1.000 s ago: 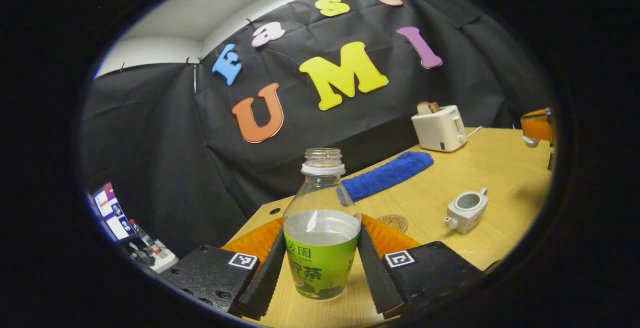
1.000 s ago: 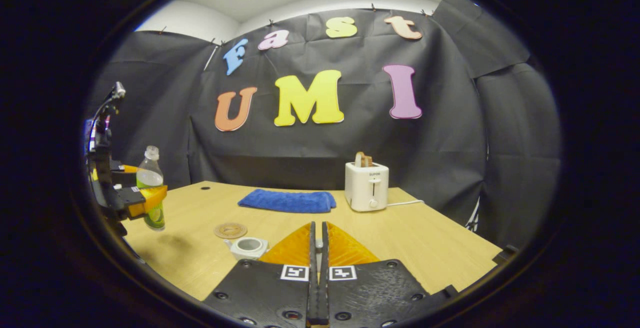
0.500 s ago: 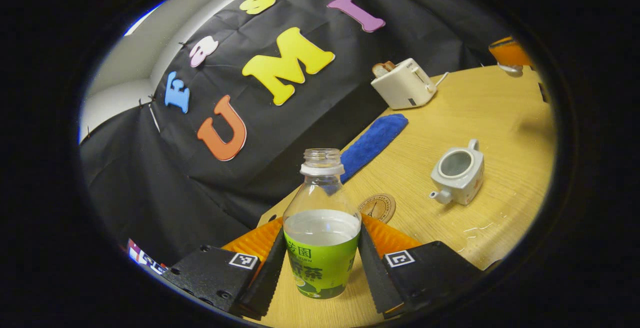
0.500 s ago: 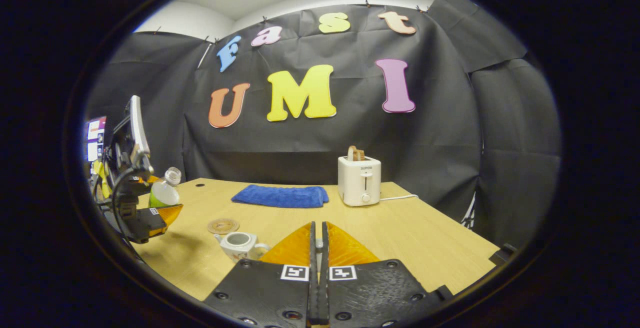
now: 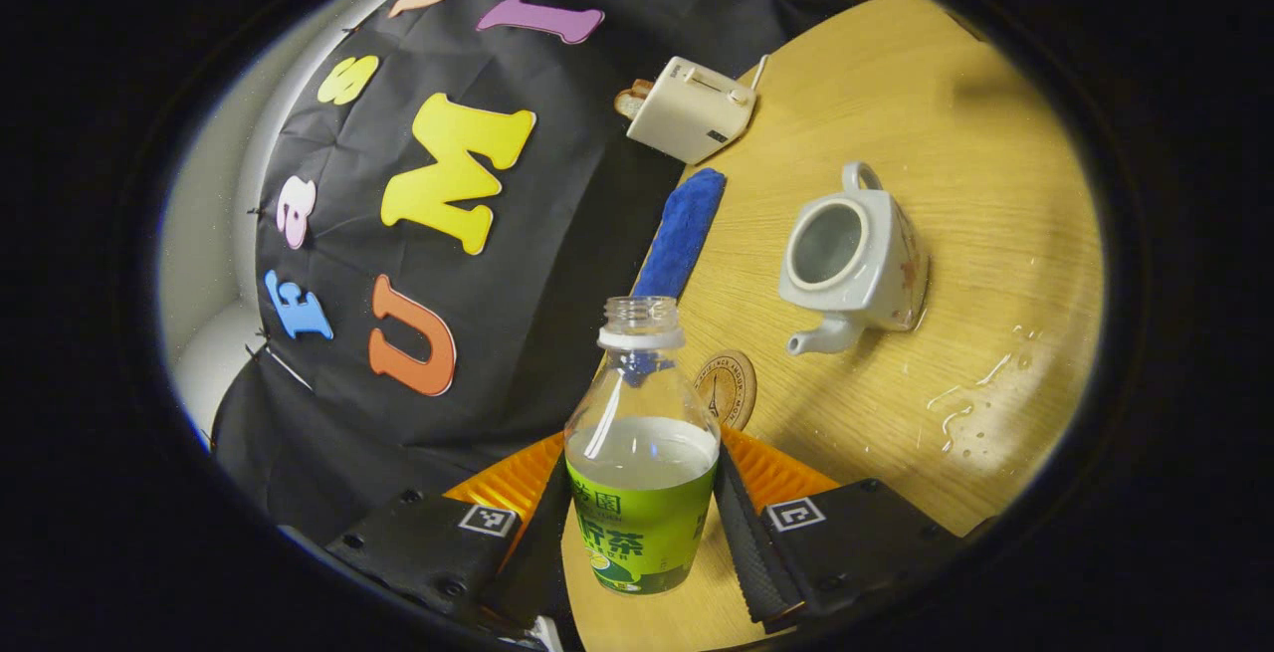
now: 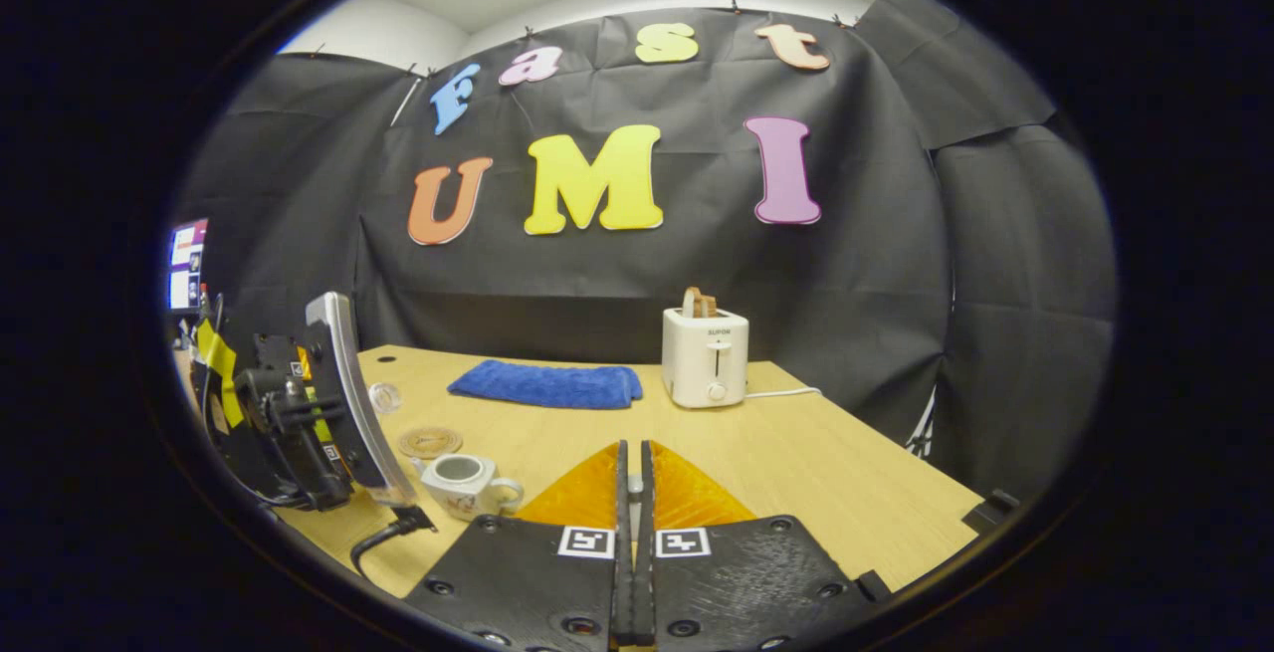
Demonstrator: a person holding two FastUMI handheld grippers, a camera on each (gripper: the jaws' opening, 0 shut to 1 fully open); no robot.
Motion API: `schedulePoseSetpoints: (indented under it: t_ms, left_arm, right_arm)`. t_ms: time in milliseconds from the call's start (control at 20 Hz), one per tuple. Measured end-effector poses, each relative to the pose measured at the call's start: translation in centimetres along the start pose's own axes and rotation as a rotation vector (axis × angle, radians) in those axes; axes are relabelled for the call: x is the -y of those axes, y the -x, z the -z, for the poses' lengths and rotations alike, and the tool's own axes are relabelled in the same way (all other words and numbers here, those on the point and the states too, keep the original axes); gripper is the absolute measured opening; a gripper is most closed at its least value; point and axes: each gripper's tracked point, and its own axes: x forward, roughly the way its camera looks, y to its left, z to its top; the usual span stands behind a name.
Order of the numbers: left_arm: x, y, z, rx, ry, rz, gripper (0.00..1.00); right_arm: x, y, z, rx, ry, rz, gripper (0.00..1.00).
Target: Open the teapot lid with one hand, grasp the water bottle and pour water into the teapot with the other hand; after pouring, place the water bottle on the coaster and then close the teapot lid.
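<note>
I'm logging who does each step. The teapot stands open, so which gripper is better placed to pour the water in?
Left. The left gripper is shut on the water bottle, uncapped and tipping toward the open teapot. The right gripper is shut and pinches something small, likely the lid.

Black textured blocks on both grippers, left gripper and right gripper, each block with a small square black-and-white marker tag and round screw holes. Ribbed orange wedges behind the fingers. Seen from the right gripper view, yellow tape, a curved silver plate and a black cable on the left rig.
</note>
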Motion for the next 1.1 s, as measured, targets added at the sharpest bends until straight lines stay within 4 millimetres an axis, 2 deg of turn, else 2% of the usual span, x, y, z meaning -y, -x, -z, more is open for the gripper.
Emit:
schedulePoseSetpoints:
  t_ms: [150,450,500,550,750,1100]
  left_arm:
    - [0.2,0.5,-0.2,-0.005,-0.091,-0.002,0.75]
    - [-0.6,0.2,-2.2,0.013,-0.283,-0.015,0.76]
    - [-0.7,0.2,-2.4,0.016,-0.313,-0.017,0.73]
    - [-0.7,0.1,-2.7,0.013,-0.336,-0.017,0.76]
    - [-1.0,0.0,-3.3,-0.005,-0.436,-0.027,0.76]
    - [-0.9,0.2,-4.5,0.004,-0.566,-0.039,0.73]
  right_arm:
    - [0.7,-0.2,0.7,-0.026,-0.016,0.013,0.0]
    - [2.1,-0.4,0.9,-0.043,-0.019,0.051,0.0]
    - [2.3,-0.5,1.0,-0.048,-0.03,0.051,0.0]
    - [2.4,-0.5,1.1,-0.055,-0.039,0.051,0.0]
    - [1.9,-0.5,1.5,-0.078,-0.126,0.0,0.0]
    - [3.0,-0.6,1.5,-0.079,-0.129,0.024,0.0]
